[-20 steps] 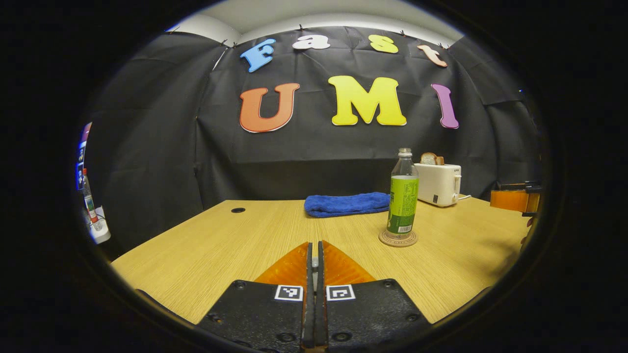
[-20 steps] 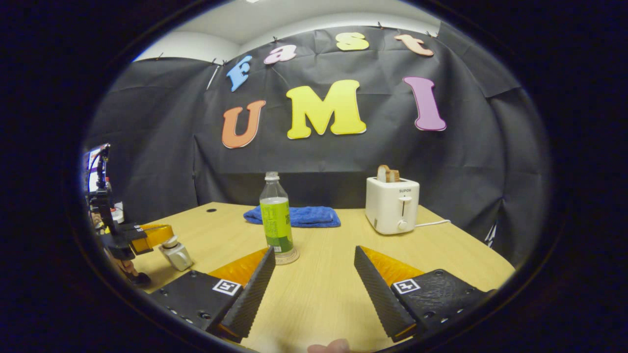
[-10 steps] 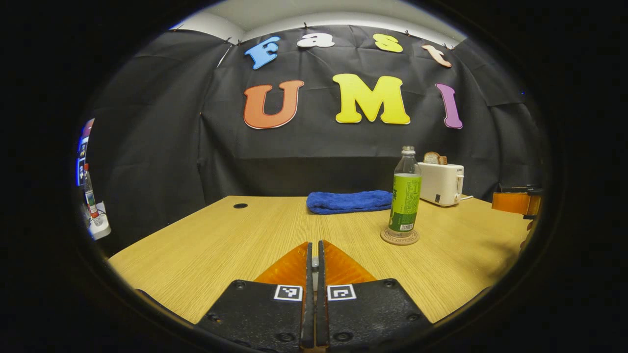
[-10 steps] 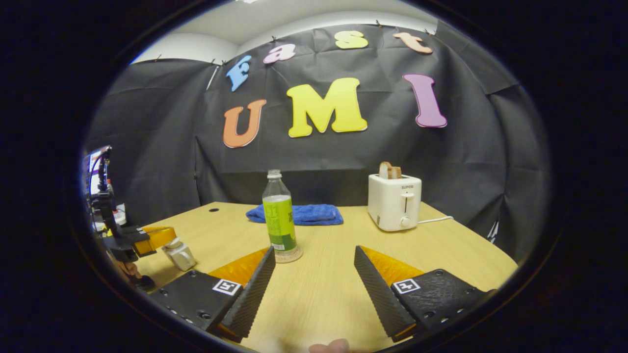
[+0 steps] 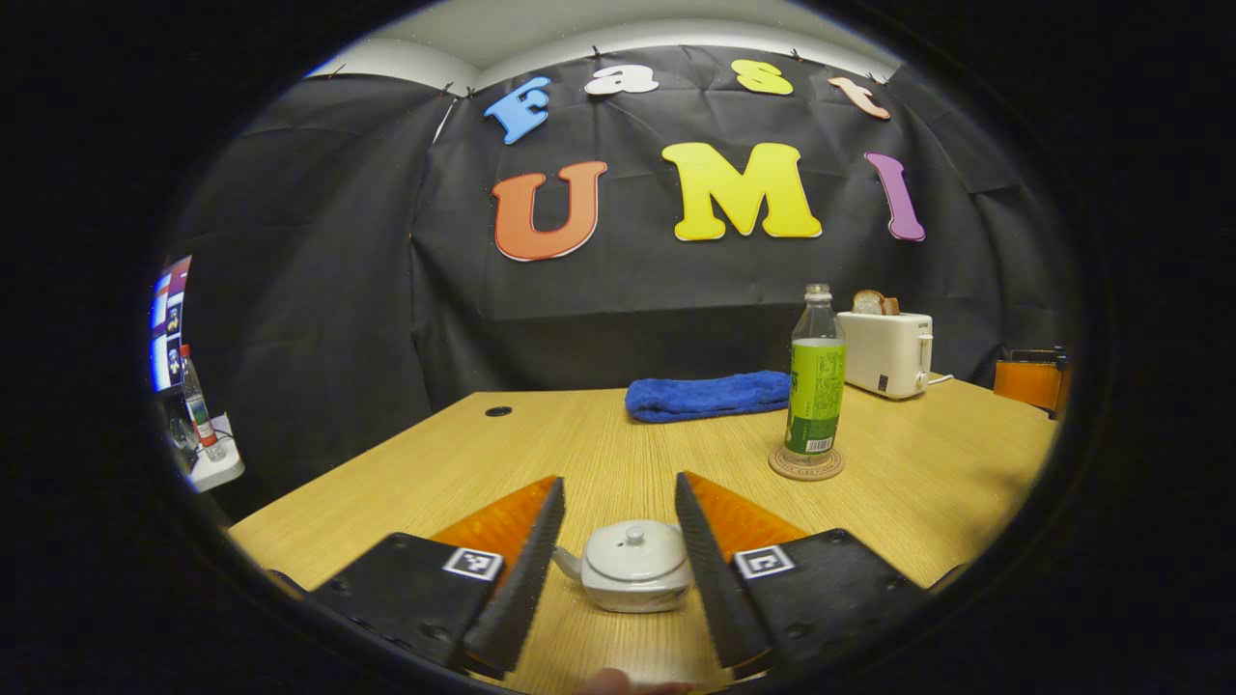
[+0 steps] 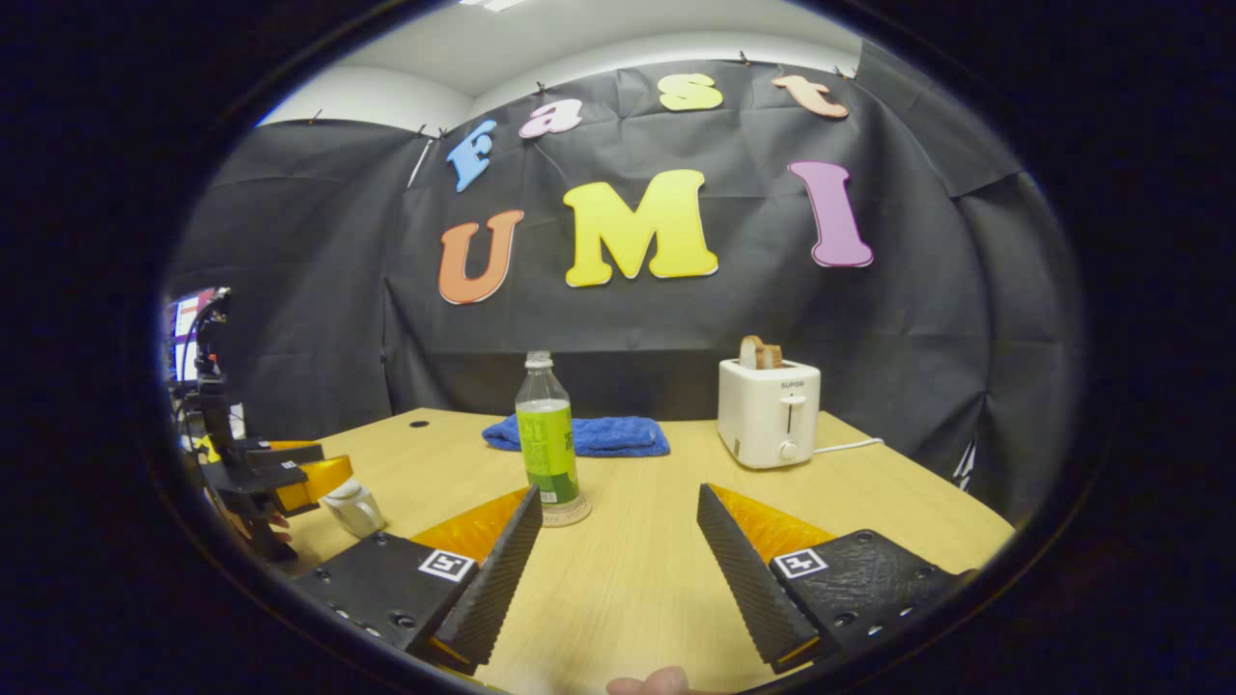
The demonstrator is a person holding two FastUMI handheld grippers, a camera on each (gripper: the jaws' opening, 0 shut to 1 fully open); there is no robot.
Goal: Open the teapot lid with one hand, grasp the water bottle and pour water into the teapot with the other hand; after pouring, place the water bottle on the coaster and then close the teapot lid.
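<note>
A small white teapot (image 5: pixel 628 571) with its lid (image 5: pixel 632 548) on sits on the wooden table (image 5: pixel 599 454), low between the fingers of my open left gripper (image 5: pixel 618 481). The fingers stand apart on either side of it. A clear water bottle (image 5: pixel 816 391) with a green label and no cap stands upright on a round coaster (image 5: pixel 806 464) to the right, farther off. My right gripper (image 6: pixel 618 497) is open and holds nothing; the water bottle (image 6: pixel 546 439) stands just beyond its left finger. At the left of the right gripper view, the left gripper (image 6: pixel 290 475) sits over the teapot (image 6: pixel 352 504).
A folded blue towel (image 5: pixel 705 396) lies at the back of the table. A white toaster (image 6: pixel 770 410) with bread in it stands at the back right, its cord trailing right. There is a small round hole (image 5: pixel 498 411) in the tabletop at the back left.
My left gripper has gone from shut to open, and the teapot with its lid on has come into sight between its fingers. The right gripper and the bottle have hardly moved.
</note>
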